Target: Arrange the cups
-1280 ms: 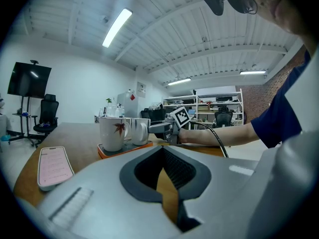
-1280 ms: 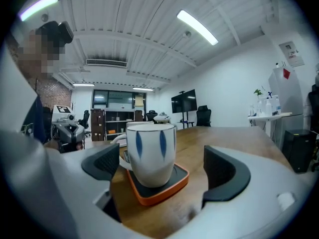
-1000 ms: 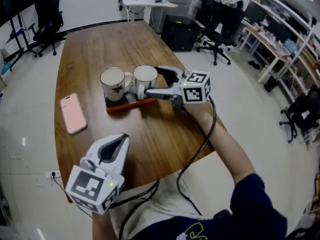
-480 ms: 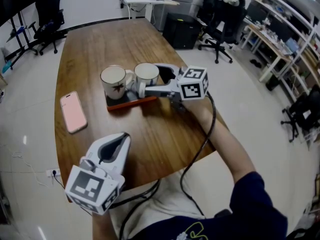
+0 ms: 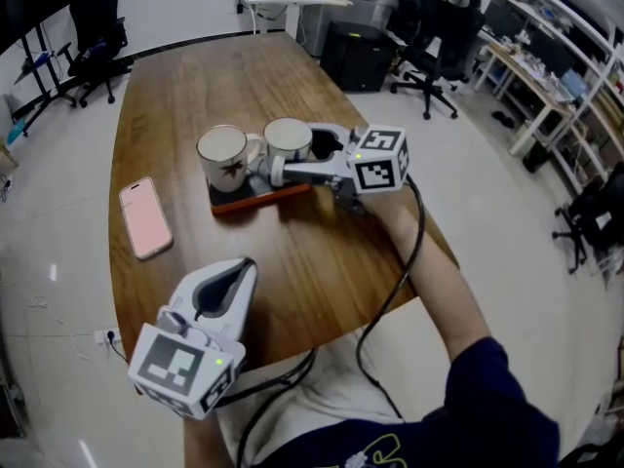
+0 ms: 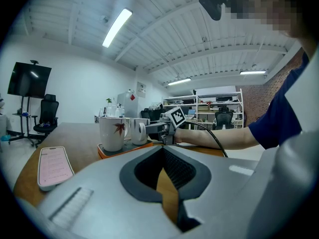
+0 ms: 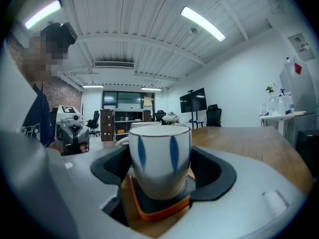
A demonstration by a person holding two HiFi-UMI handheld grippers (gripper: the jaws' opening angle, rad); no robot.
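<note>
The left tongs [image 5: 242, 269] are hovering nearest the person, over the near edge of the desk [image 5: 292, 261], with their jaws together and nothing between them. A pink smartphone [image 5: 146, 218] is lying flat on the desk farther out on the left, well apart from the cups.

Beyond it, an orange-rimmed tray [image 5: 258, 203] is carrying both cups side by side. The right tongs [image 5: 295, 154] are reaching in level from the right, and their jaws have just been closing around the blue-striped cup [image 7: 160, 156]. The pads are lying against its two sides with no gap showing, so this reads as a clamp on the cup. The cup is standing upright on the right half of the tray. The maple-leaf mug [image 5: 222, 159] is standing just beside it on the left half.

Both cups are showing white interiors and appear empty.

Handling, as judged: the cup is probably glazed ceramic – stiff, slick, fairly heavy and breakable. The grip is best taken across the body, below the rim – firm, and kept level.
</note>
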